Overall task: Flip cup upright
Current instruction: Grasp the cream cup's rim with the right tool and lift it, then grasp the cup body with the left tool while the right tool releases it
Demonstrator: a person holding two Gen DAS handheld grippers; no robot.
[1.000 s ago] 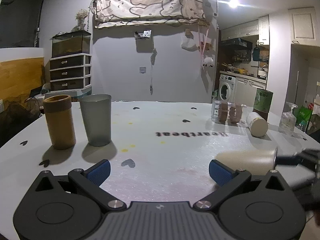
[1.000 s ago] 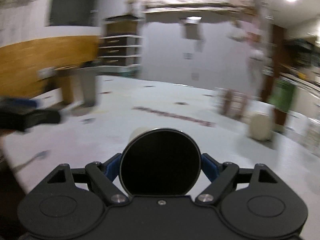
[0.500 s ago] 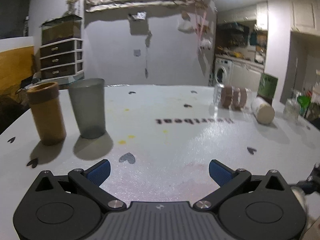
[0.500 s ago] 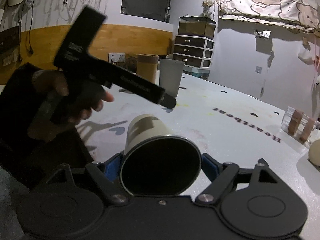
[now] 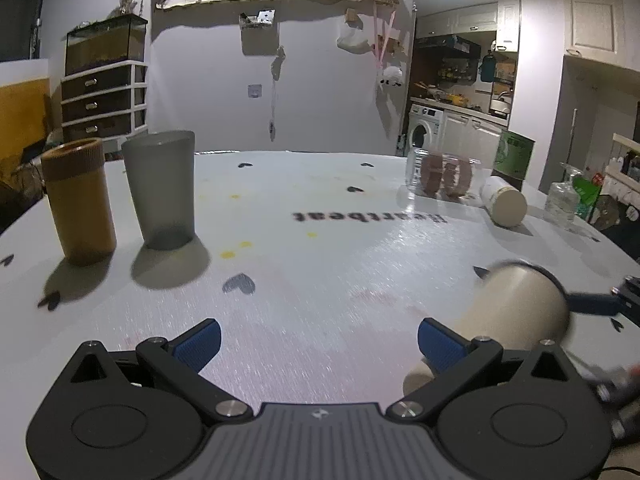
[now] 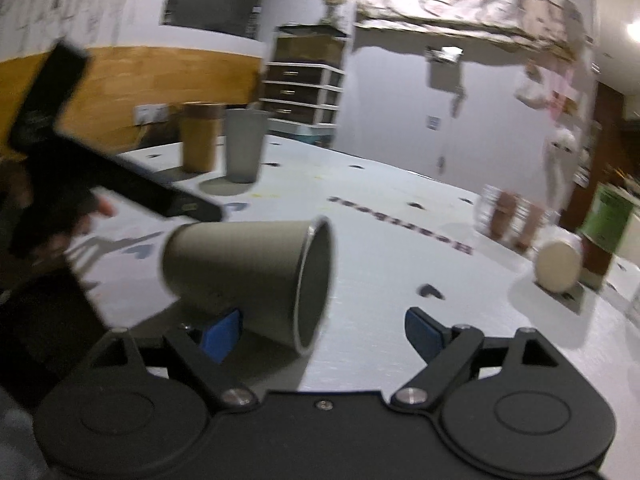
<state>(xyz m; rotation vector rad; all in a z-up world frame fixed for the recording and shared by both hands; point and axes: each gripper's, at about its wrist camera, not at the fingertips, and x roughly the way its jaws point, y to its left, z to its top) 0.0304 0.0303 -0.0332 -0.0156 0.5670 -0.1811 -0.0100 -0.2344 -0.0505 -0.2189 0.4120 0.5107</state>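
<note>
A beige cup [image 6: 248, 272] with a dark inside lies tilted on its side near the table's front edge, mouth toward the right. It rests against the left finger of my right gripper [image 6: 320, 330], whose jaws stand wide open. The cup also shows in the left wrist view [image 5: 516, 312], blurred, just right of my left gripper [image 5: 318, 340], which is open and empty. My right gripper's blue finger [image 5: 592, 304] shows beside the cup there. The left gripper's body [image 6: 120, 184] sits left of the cup in the right wrist view.
A brown tumbler [image 5: 78, 200] and a grey tumbler [image 5: 162, 188] stand upright at the left. A clear jar [image 5: 442, 174], a lying cream bottle [image 5: 504, 200], a green can [image 5: 516, 154] and a glass [image 5: 562, 196] sit at the far right of the white table [image 5: 320, 248].
The right gripper has opened and let go of the beige cup, which now lies tilted on the table. The view has swung right.
</note>
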